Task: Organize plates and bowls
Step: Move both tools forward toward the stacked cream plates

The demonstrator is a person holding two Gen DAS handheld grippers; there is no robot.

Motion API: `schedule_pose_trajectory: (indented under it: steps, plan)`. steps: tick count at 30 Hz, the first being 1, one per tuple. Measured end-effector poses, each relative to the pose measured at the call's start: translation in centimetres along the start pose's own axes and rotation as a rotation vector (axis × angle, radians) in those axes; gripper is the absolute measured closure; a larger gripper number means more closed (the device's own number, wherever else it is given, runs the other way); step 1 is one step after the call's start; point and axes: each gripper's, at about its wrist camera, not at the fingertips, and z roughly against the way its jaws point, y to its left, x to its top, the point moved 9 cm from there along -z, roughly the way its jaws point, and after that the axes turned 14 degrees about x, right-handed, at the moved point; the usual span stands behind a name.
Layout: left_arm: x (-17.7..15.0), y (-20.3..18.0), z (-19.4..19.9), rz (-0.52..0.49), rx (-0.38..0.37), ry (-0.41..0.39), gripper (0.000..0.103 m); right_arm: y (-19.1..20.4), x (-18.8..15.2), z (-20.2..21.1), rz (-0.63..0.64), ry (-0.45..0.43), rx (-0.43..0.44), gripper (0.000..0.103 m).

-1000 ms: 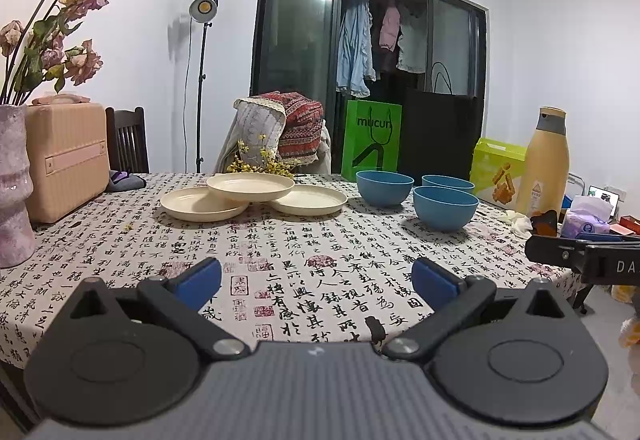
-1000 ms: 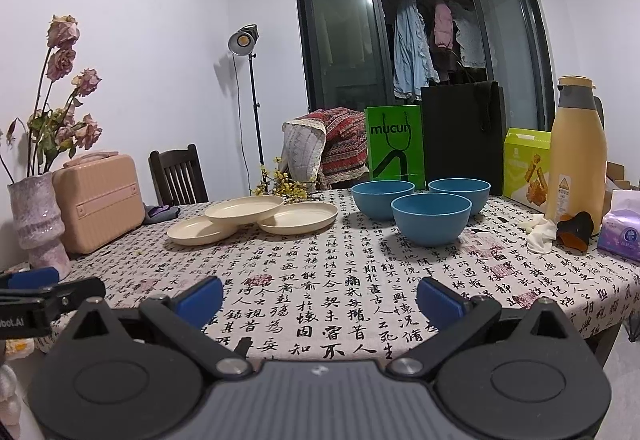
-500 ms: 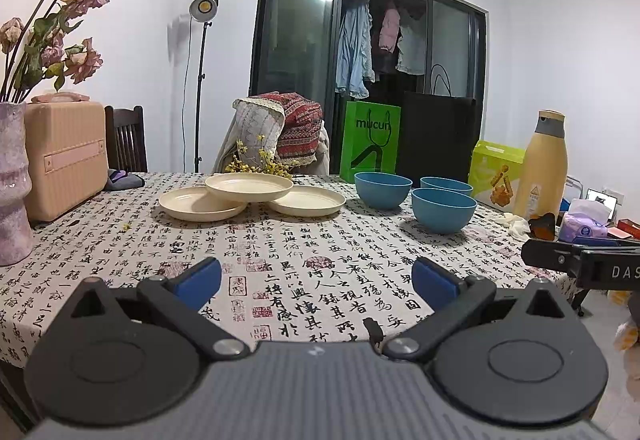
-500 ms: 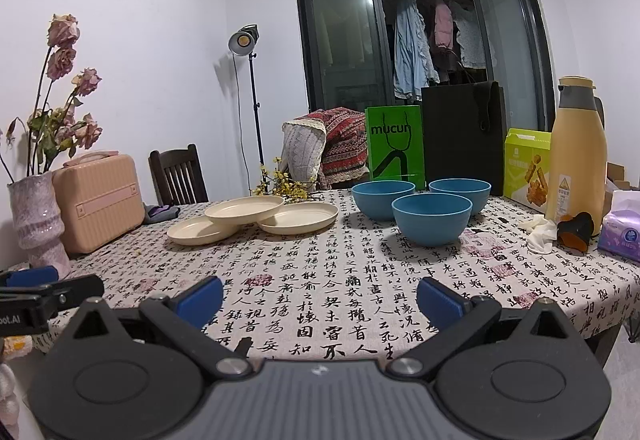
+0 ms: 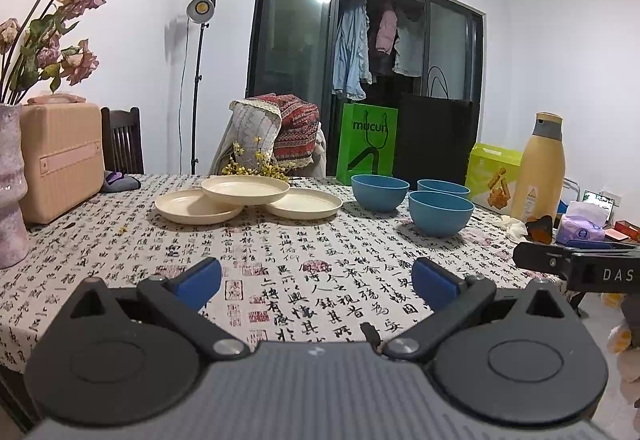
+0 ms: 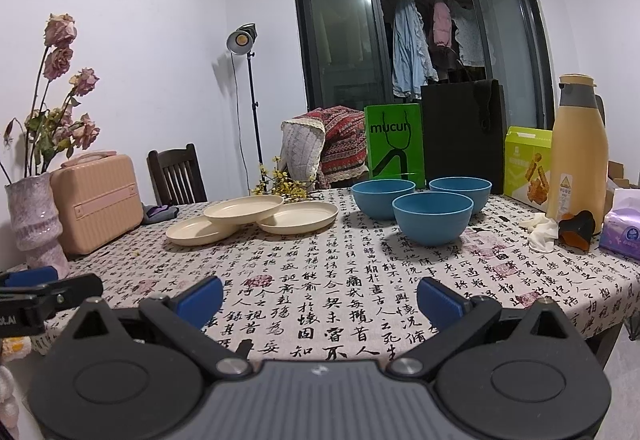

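Observation:
Three cream plates lie at the far middle of the table: one rests tilted across a left plate and a right plate. Three blue bowls stand to their right, the nearest bowl in front of two others. The right wrist view shows the same plates and nearest bowl. My left gripper hangs open over the table's near edge, holding nothing. My right gripper is open too, also near the front edge, well short of the dishes.
A pink case and a vase of dried roses stand at the left. A tall yellow bottle, a green box, tissues and shopping bags crowd the right and back. A chair stands behind the table.
Both grippers stay open; the left view has drifted slightly, and nothing on the table has moved.

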Motion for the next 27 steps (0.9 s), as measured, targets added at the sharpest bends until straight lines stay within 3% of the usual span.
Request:
schedule_pose_trajectory:
  steps: [8,21,27]
  plan:
    - [1.1,0.3,-1.7,0.019,0.003,0.004,0.0,-0.9,0.6,-1.4,-0.059,0.005,0.017,0.0]
    - [3.0,1.0,-5.9,0.045,0.02,0.042,0.0,-1.5,2.8,-4.9,-0.02,-0.008,0.018,0.0]
    - [4.6,0.7,-7.7,0.026,0.026,0.016,0.0,-2.2,4.5,-6.4,-0.021,-0.02,0.003,0.0]
